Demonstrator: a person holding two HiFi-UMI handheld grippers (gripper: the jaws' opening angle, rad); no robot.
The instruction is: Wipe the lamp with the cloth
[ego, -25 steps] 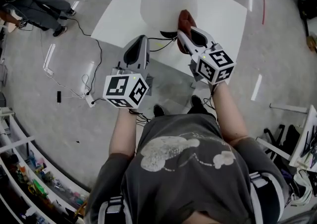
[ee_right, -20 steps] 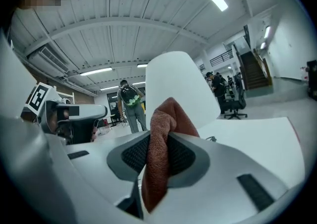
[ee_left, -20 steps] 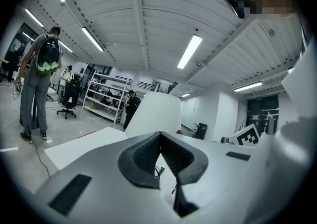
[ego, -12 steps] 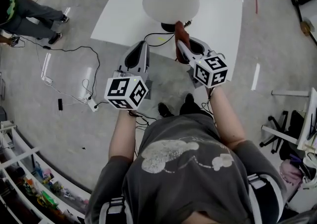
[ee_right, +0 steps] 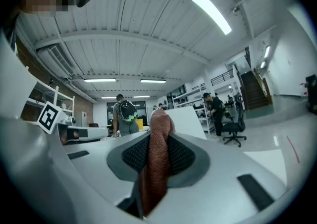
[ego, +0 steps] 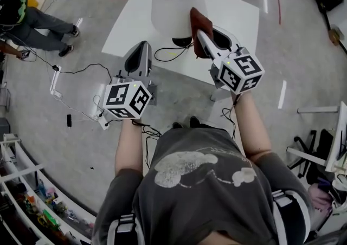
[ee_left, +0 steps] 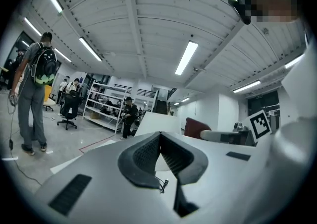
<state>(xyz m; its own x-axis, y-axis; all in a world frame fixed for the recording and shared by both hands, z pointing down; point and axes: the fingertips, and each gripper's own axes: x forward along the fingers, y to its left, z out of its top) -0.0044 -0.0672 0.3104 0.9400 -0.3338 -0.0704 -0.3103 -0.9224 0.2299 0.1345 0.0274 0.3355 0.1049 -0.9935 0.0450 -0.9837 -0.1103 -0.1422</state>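
A lamp with a white shade (ego: 176, 2) stands on a white table (ego: 238, 16), its dark base (ego: 181, 40) under the shade. My right gripper (ego: 201, 38) is shut on a reddish-brown cloth (ego: 199, 26), which sticks up against the shade's right side. The right gripper view shows the cloth (ee_right: 157, 163) pinched between the jaws, with the shade (ee_right: 185, 121) just behind it. My left gripper (ego: 137, 50) hangs at the table's near-left edge, shut with nothing in it, apart from the lamp. In the left gripper view its jaws meet, and the shade (ee_left: 158, 121) and cloth (ee_left: 197, 128) lie beyond.
The lamp's black cord (ego: 168, 50) loops across the table's near side. Cables and a power strip (ego: 100, 122) lie on the floor to the left. A seated person (ego: 32, 19) is at far left, shelves (ego: 27, 200) at lower left.
The right gripper with the cloth dipped toward the lamp's base, then came back up beside the shade's right side. The left gripper drifted slightly left.
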